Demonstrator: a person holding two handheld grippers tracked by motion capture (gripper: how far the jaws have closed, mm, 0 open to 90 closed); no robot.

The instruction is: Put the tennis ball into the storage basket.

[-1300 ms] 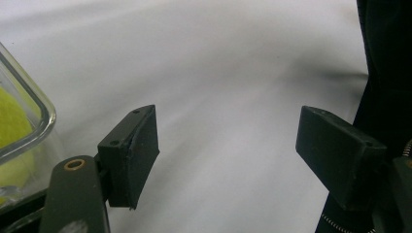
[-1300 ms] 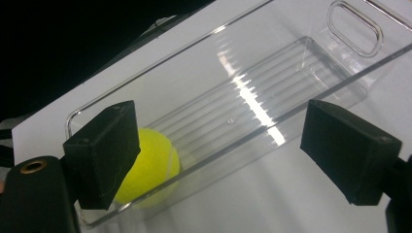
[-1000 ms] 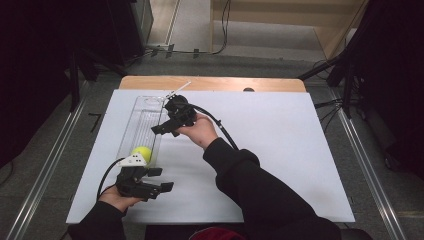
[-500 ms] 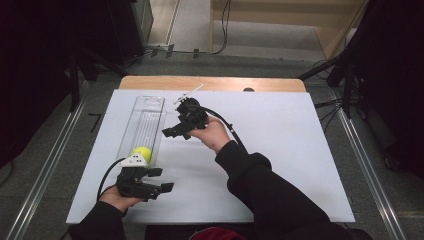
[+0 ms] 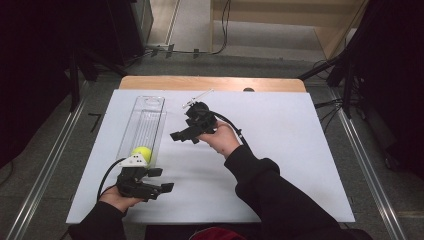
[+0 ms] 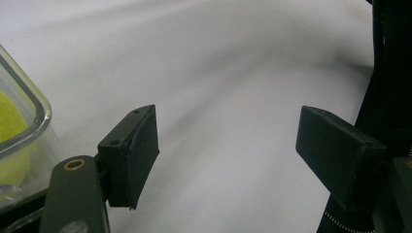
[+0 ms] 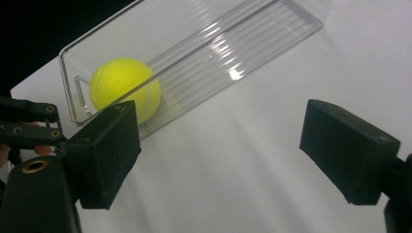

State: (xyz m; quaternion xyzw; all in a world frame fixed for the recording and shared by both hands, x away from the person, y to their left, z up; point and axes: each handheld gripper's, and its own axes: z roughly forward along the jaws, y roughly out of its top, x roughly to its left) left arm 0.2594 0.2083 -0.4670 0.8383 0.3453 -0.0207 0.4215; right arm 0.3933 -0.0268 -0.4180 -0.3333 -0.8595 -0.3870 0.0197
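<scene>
A yellow tennis ball [image 5: 141,153] lies at the near end of a long clear plastic container [image 5: 131,129] on the left of the white table. My left gripper [image 5: 161,180] rests just in front of that end, open with nothing between its pads. In the left gripper view [image 6: 228,155] the ball [image 6: 8,127] shows behind the container's corner [image 6: 30,103]. My right gripper [image 5: 184,137] hovers over the table to the right of the container, open and empty. In the right gripper view [image 7: 218,160] the ball [image 7: 124,87] sits inside the container [image 7: 233,48], beyond the left jaw.
The white sheet [image 5: 280,140] covers a wooden table whose far edge [image 5: 210,82] shows. Cables trail from both grippers. Metal rails [image 5: 45,170] run along both sides. The left gripper [image 7: 24,121] shows at the left edge of the right gripper view.
My right gripper has moved to the right, away from the container, jaws unchanged. The left gripper and the ball have stayed in place.
</scene>
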